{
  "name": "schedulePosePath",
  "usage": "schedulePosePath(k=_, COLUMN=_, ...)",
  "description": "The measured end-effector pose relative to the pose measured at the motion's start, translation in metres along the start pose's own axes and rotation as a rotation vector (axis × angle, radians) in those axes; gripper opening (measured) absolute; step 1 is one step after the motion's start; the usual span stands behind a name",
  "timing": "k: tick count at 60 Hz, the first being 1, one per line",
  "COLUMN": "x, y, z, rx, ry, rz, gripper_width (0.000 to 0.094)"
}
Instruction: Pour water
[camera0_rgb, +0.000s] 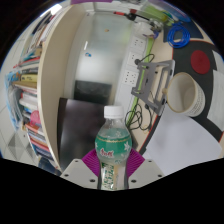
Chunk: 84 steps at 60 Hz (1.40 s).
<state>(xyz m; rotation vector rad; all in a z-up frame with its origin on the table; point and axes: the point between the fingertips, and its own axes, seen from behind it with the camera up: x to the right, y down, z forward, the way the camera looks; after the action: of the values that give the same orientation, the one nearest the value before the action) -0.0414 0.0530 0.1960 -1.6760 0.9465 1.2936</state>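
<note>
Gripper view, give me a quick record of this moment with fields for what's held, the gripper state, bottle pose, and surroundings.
held item: water bottle, clear with green label and white cap
gripper: shut on the bottle, a purple-padded finger pressing at each side
bottle pose: upright, cap on
water level: cannot tell
left of bottle: bookshelf filled with books
beyond bottle: white wall and a metal frame device
pouring target: none clearly visible
</note>
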Motion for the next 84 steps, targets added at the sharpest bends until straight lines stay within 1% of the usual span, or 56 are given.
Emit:
schedulePosePath(k=3, x=-0.010, y=-0.010, z=-0.003, rx=-0.013, ry=-0.025, rz=0.138, gripper_width=0.0301)
schedulePosePath(k=16, x=-0.001, y=-0.054, z=-0.005, rx=-0.018, ry=-0.139, rz=0.578, gripper_width=0.0298)
schedulePosePath(k=23, x=0.019, y=-0.072, z=-0.005, rx=-0.002, ry=-0.148, rz=0.743, gripper_width=0.0298)
schedulePosePath(k=31, x=0.035, y=-0.082, z=-0.007, rx=0.001, ry=-0.154, rz=0.871, gripper_width=0.0299)
schedulePosePath(k=41, x=0.036, y=-0.083, z=-0.008, rx=-0.013, ry=-0.172, rz=0.935, gripper_width=0.0298)
schedulePosePath(k=48, x=0.031, y=-0.079, z=-0.009, rx=-0.038, ry=-0.160, rz=0.911, gripper_width=0.0297)
schedulePosePath(k=52, x=0.023, y=-0.072, z=-0.010, rx=-0.073, ry=-0.132, rz=0.779, gripper_width=0.0297)
schedulePosePath(k=56, x=0.010, y=-0.066, z=-0.014, rx=-0.105, ry=-0.087, rz=0.509, gripper_width=0.0298)
schedulePosePath(k=60, x=-0.007, y=-0.079, z=-0.023, rx=-0.098, ry=-0.077, rz=0.193, gripper_width=0.0298)
schedulePosePath(k=62, x=-0.013, y=-0.091, z=-0.027, rx=-0.061, ry=-0.084, rz=0.047, gripper_width=0.0299)
schedulePosePath(k=66, x=-0.039, y=-0.121, z=-0.044, rx=-0.008, ry=-0.056, rz=-0.234, gripper_width=0.0301)
schedulePosePath(k=70, x=-0.058, y=-0.156, z=-0.060, rx=0.074, ry=-0.021, rz=-0.514, gripper_width=0.0301)
schedulePosePath(k=71, x=-0.057, y=-0.166, z=-0.060, rx=0.107, ry=-0.025, rz=-0.579, gripper_width=0.0300)
schedulePosePath(k=73, x=-0.063, y=-0.182, z=-0.068, rx=0.125, ry=0.018, rz=-0.699, gripper_width=0.0299)
schedulePosePath(k=79, x=-0.047, y=-0.228, z=-0.083, rx=0.225, ry=0.145, rz=-1.042, gripper_width=0.0299)
schedulePosePath(k=81, x=-0.034, y=-0.239, z=-0.085, rx=0.236, ry=0.187, rz=-1.129, gripper_width=0.0300)
schedulePosePath(k=84, x=-0.015, y=-0.254, z=-0.088, rx=0.230, ry=0.233, rz=-1.226, gripper_width=0.0299)
